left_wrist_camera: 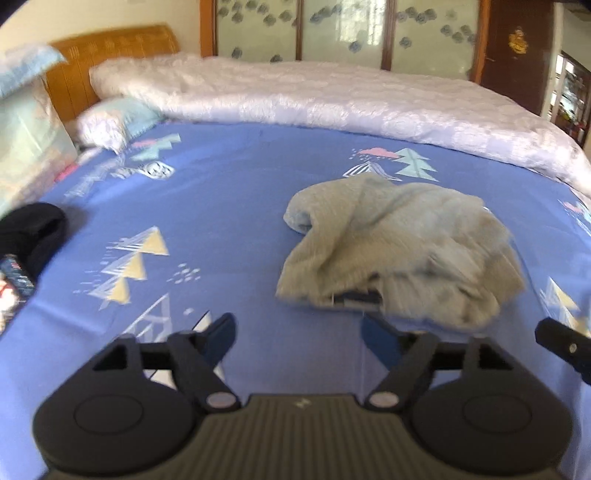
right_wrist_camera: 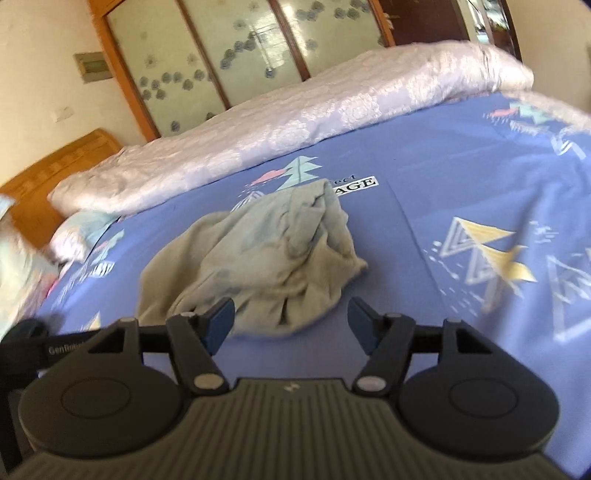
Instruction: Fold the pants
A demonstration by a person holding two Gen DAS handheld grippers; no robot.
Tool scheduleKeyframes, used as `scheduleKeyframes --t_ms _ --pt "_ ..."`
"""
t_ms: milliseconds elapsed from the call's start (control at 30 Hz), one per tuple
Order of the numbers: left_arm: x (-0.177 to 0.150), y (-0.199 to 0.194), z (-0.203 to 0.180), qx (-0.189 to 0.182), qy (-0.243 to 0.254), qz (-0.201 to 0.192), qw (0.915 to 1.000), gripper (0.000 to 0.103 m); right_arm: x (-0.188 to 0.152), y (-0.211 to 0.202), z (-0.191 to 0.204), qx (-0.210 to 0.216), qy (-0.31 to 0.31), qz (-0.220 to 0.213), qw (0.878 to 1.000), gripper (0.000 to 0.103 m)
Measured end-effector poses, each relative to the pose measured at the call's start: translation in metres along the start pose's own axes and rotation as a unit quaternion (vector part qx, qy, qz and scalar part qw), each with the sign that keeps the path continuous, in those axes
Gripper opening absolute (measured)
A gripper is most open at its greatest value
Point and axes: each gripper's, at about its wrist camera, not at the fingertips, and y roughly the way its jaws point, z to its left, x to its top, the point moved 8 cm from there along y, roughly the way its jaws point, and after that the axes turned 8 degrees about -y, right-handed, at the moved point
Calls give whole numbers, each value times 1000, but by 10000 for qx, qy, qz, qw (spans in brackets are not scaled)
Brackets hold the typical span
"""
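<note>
The pants (left_wrist_camera: 395,247) are a crumpled grey-green heap on the blue patterned bed sheet (left_wrist_camera: 229,221); they also show in the right wrist view (right_wrist_camera: 258,262). My left gripper (left_wrist_camera: 297,338) is open and empty, just short of the heap's near left edge. My right gripper (right_wrist_camera: 291,319) is open and empty, with its left finger over the heap's near edge. Part of the right gripper's body (left_wrist_camera: 565,343) shows at the right edge of the left wrist view.
A white quilt (left_wrist_camera: 314,96) lies folded along the far side of the bed. Pillows (left_wrist_camera: 114,118) and a wooden headboard (left_wrist_camera: 110,59) are at the left. A black item (left_wrist_camera: 33,229) lies at the left edge. A wardrobe (left_wrist_camera: 332,26) stands behind.
</note>
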Motion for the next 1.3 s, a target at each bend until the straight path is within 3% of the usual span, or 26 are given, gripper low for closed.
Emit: scheduleKeyframes --t_ms 67,300,433,567,1067,1300 --pt "-12 -28 3 14 135 -118 9998 83 -4 -17 9 -69 -128 -14 9999 74" --pt "-47 -109 15 -111 264 -324 9991 103 -28 -74 26 -100 -239 -25 9997 86" --pt "-61 -140 15 -202 412 -391 9982 103 -43 -94 32 -246 -276 17 9993 93" --pt "-70 -158 18 -284 475 -417 9976 103 -52 -109 41 -253 -340 36 9991 103" --pt "-70 -199 44 -58 302 -971 9948 103 -56 -132 55 -171 25 12 9998 103" --pt "-72 -203 49 125 372 -972 9945 103 -58 -137 63 -120 24 22 9999 103"
